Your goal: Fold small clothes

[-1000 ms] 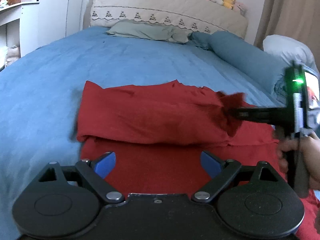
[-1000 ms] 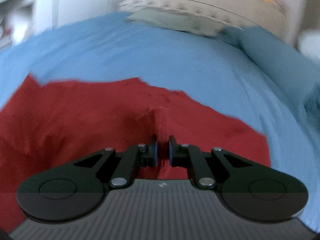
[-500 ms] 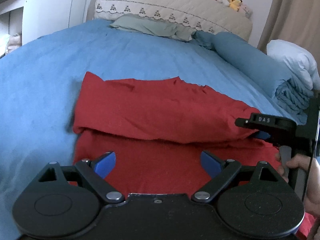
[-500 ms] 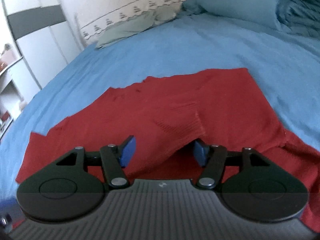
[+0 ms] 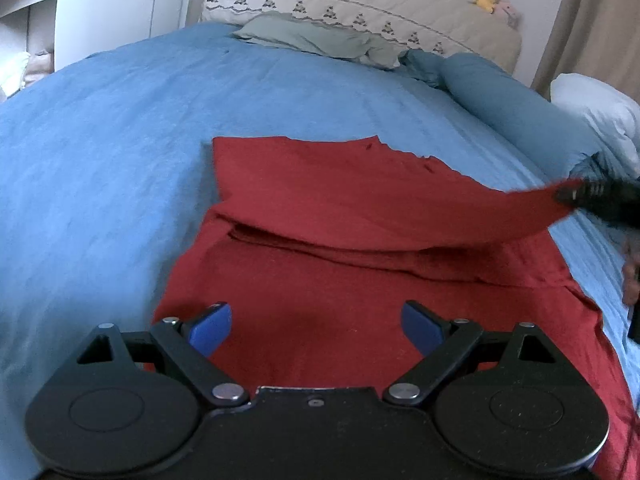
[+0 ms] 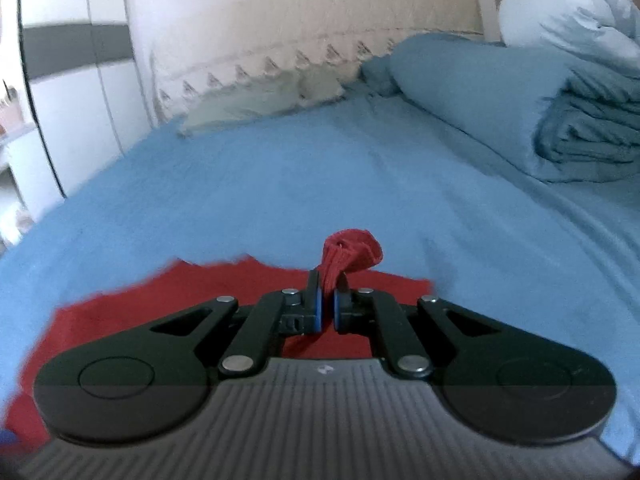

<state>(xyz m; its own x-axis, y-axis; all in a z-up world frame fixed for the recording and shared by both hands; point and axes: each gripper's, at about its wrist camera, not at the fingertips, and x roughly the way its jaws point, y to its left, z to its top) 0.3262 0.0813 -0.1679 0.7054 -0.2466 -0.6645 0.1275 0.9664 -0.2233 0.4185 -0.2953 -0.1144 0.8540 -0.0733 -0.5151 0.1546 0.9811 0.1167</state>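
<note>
The soft, limp red knit garment [image 5: 360, 272], spread near the foot edge of the blue-sheeted bed [image 5: 120, 140], sags from its pinched corner in the right gripper [image 6: 326, 306], while the left gripper [image 5: 316, 326] hovers wide-jawed above its hem, best grasped at corners.

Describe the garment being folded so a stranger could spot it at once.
Start from the bed with the blue cover. In its middle lies the red garment, partly folded, one corner lifted by the right gripper, whose jaws are shut on it. It is the only red thing; the bedding around it is blue or pale.
</note>
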